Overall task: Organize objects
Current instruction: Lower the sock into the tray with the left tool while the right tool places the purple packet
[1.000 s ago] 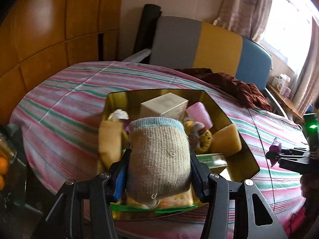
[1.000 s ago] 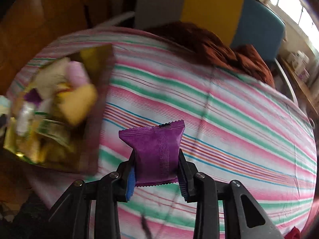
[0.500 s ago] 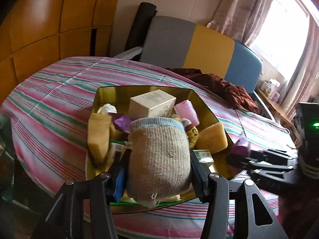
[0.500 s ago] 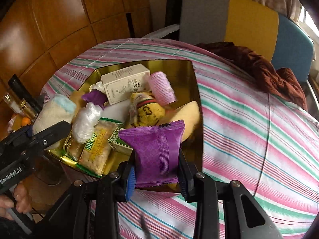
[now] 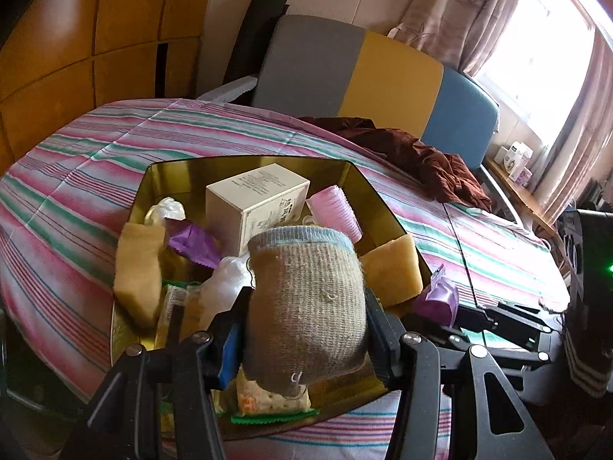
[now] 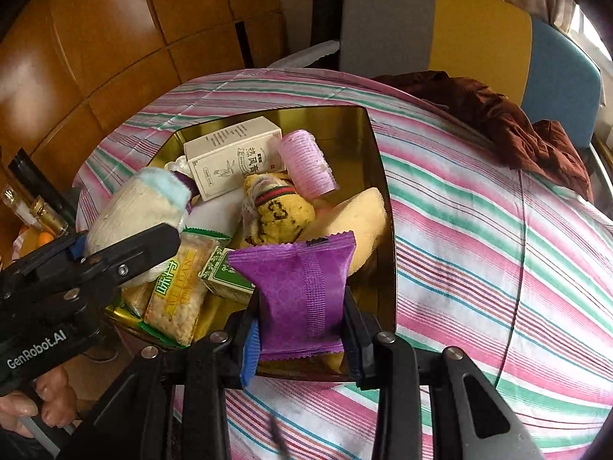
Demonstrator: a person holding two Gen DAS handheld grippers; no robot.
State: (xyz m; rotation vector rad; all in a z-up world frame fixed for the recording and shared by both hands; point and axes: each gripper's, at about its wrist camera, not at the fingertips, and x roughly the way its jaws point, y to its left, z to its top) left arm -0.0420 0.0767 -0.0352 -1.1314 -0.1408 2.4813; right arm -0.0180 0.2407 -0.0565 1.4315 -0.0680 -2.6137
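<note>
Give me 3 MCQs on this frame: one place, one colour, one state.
1. Where does the pink hair roller lie?
A. on the striped cloth
B. inside the gold tin
C. on the chair

2. What colour is the packet in the right tongs?
A. purple
B. green
C. white

3. What state are the left tongs in?
A. open and empty
B. shut on nothing
C. shut on a rolled sock

Key: 1 B, the roller rests among the items within the gold tin walls. 2 A, the purple snack packet sits between the right fingers. 3 C, both fingers press the sides of the rolled sock.
</note>
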